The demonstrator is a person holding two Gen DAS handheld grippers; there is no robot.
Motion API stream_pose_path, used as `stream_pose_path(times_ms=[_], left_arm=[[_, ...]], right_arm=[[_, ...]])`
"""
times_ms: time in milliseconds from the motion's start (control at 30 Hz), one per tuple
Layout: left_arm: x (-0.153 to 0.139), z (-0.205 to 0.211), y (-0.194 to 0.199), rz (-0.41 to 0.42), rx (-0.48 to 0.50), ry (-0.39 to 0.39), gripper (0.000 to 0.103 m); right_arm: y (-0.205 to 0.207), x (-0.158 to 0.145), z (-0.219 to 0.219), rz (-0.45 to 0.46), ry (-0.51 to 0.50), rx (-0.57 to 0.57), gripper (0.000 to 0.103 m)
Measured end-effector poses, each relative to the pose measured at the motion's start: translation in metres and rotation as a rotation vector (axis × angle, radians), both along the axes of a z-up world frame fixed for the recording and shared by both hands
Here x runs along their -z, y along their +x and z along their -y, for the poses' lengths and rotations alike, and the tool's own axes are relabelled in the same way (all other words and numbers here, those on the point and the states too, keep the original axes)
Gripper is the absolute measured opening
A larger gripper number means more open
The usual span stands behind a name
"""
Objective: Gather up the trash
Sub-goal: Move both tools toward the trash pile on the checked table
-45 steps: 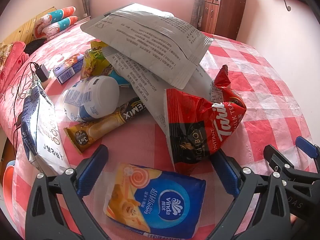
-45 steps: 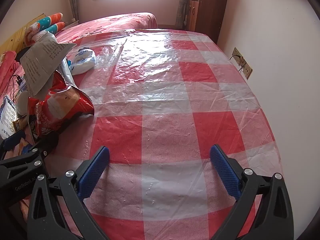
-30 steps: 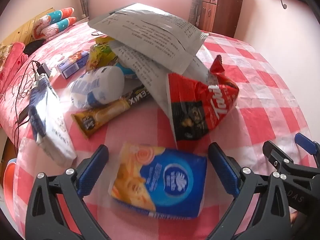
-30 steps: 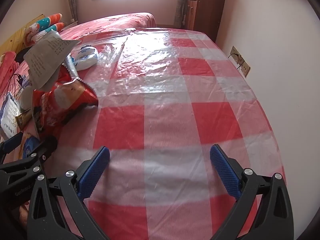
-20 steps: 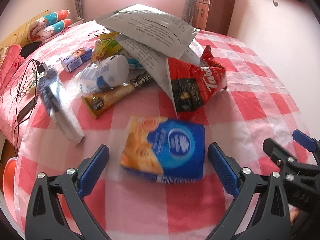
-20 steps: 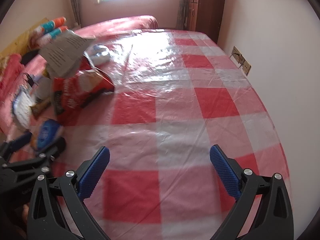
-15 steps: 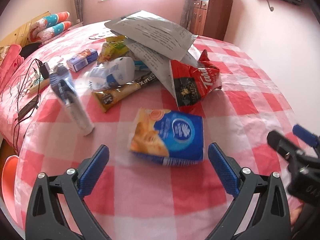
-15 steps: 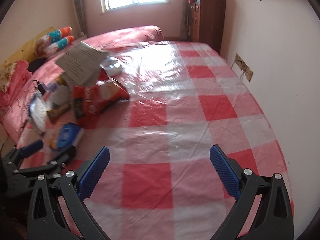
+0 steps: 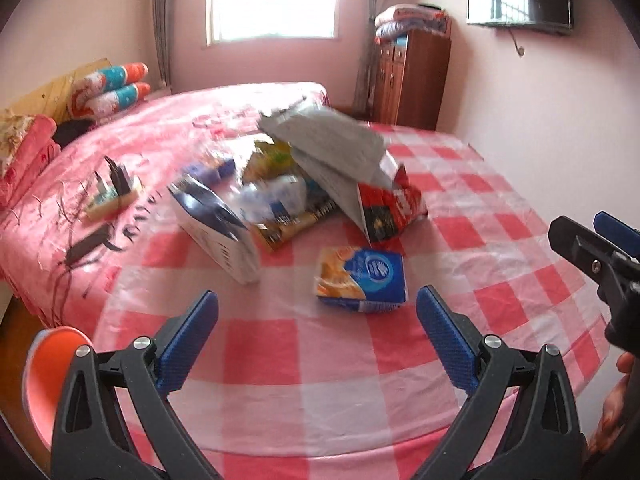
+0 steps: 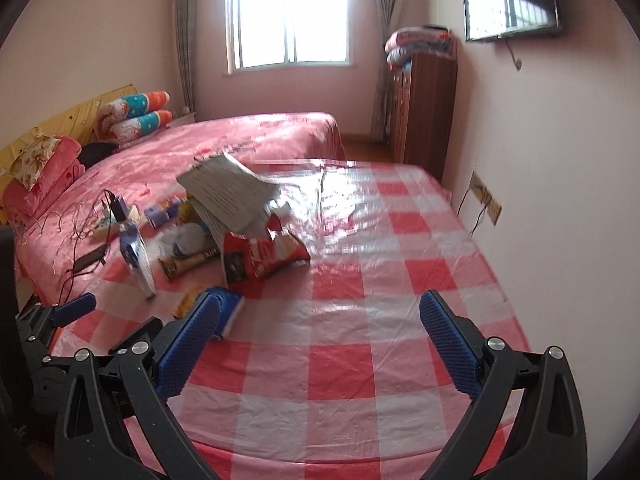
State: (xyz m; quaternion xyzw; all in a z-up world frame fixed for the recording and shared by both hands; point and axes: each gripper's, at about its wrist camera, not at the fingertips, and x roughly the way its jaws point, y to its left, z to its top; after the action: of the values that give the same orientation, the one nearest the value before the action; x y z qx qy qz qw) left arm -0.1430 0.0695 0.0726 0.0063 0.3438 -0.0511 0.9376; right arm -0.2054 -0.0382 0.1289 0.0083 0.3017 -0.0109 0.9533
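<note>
The trash lay heaped on the red-and-white checked tablecloth: a blue and orange tissue pack sat alone at the near edge of the pile, just ahead of my left gripper. Behind it a red snack bag leaned under two grey mailer pouches, with a brown sachet, a white bottle (blurred, so I could not read it) and a dark blue and white bag to their left.

My left fingers were spread wide with nothing between them, poised above the cloth short of the tissue pack. My right gripper was likewise parted and empty, over bare cloth to the right of the heap.

Farther out, a pink bed adjoined the table, an orange bin stood low at my left, and a wooden cabinet stood by the window.
</note>
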Motion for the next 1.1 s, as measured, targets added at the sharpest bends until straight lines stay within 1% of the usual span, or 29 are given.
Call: stream_pose_path(times_ms=[133,200,300,500,900,1100], left_arm=[[-0.020,-0.015,-0.013,0.055,-0.013,-0.026,0.100],[-0.026,-0.020,-0.017,0.068,-0.018,-0.046,0.100],[-0.034,-0.027,-0.022,0.087,-0.030,-0.065,0.100],[-0.047,-0.035,-0.030,0.138,-0.046,-0.062,0.100],[-0.058,-0.045,-0.039,0.173,-0.050,-0.095,0.100],[-0.061,-0.045,-0.041,0.181,-0.050,-0.102,0.100]], right_arm=[[-0.011,-0.018,-0.006,0.047,-0.011,0.011,0.098],[-0.015,-0.025,-0.007,0.068,-0.025,0.018,0.098],[-0.020,-0.032,-0.005,0.084,-0.014,0.033,0.098],[-0.025,-0.042,0.000,0.100,-0.003,0.068,0.098],[-0.039,-0.060,0.001,0.164,-0.038,0.101,0.098],[-0.042,-0.062,-0.002,0.176,-0.046,0.102,0.098]])
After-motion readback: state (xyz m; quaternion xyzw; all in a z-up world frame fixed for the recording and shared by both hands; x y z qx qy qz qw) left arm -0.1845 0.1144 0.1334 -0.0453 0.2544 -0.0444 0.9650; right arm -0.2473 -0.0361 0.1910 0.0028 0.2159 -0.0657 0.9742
